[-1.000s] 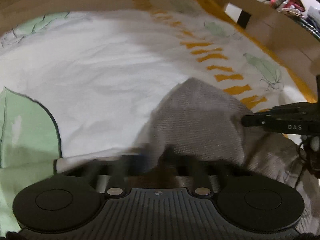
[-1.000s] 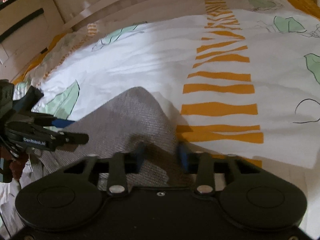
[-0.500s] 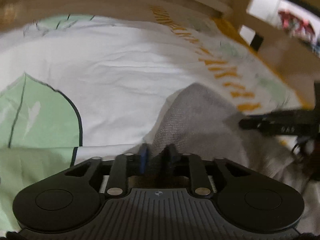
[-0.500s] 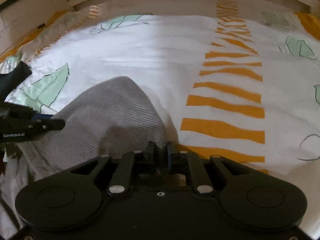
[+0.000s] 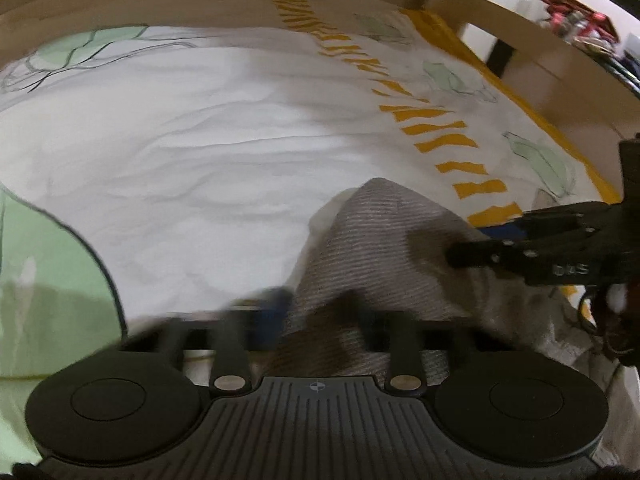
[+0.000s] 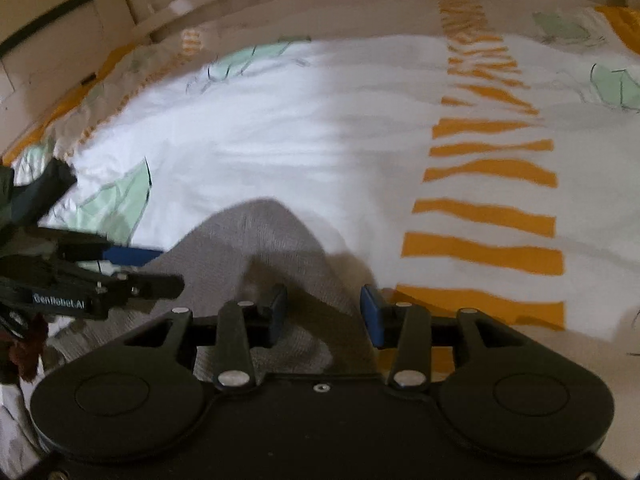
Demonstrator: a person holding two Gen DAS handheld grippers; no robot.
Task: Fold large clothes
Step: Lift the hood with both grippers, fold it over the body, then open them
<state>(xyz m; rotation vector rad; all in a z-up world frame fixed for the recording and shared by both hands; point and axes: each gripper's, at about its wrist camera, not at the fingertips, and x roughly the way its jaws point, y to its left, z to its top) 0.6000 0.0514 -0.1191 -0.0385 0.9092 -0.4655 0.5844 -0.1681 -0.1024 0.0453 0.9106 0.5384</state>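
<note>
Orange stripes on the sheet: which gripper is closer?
Right. The right gripper, jaws opening over the edge of the grey garment, has one finger beside the orange stripes. The left gripper is across the garment, by a green leaf print.

Bed (image 6: 280,128) with white cover, orange stripes, green leaves, grey ribbed garment (image 6: 256,248) lying on it

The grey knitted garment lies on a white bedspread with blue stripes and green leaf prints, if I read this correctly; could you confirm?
Not quite: the stripes are orange, not blue. The right wrist view shows the grey knitted garment lying on the white bedspread, whose stripes are plainly orange, and the green leaf prints are there as you say.
</note>
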